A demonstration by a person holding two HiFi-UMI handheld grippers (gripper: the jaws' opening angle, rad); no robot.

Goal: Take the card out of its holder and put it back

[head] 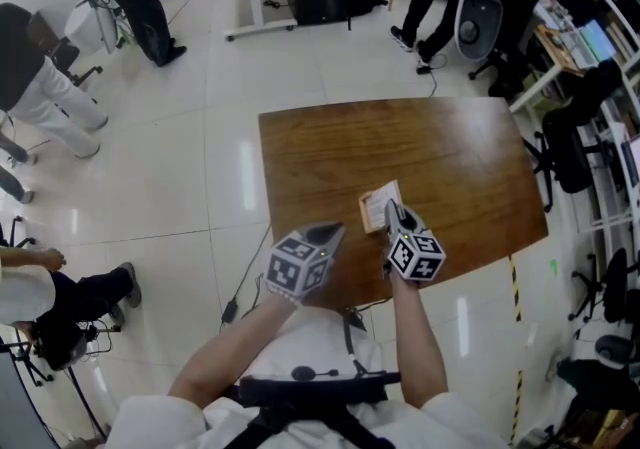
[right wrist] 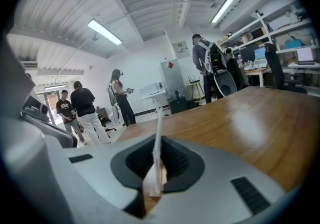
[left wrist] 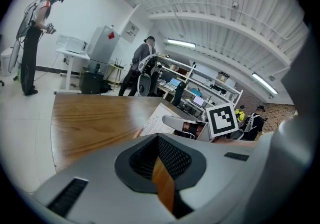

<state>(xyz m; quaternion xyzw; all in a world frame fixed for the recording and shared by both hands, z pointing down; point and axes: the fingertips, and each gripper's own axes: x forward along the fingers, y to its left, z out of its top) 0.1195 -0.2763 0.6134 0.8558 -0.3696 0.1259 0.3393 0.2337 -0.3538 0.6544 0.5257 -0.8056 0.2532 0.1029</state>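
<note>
We log: right gripper [right wrist: 157, 170] clamped on card [head: 378, 205], edge-on between jaws, over wooden table [head: 450, 157]; left gripper [left wrist: 163, 175] jaws together, holding nothing, near card

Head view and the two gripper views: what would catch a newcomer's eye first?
A thin white card, pinched edge-on in the shut jaws of the right gripper, over the brown wooden table. The left gripper hovers just beside it at the table's near edge, and several people stand around the room.
</note>
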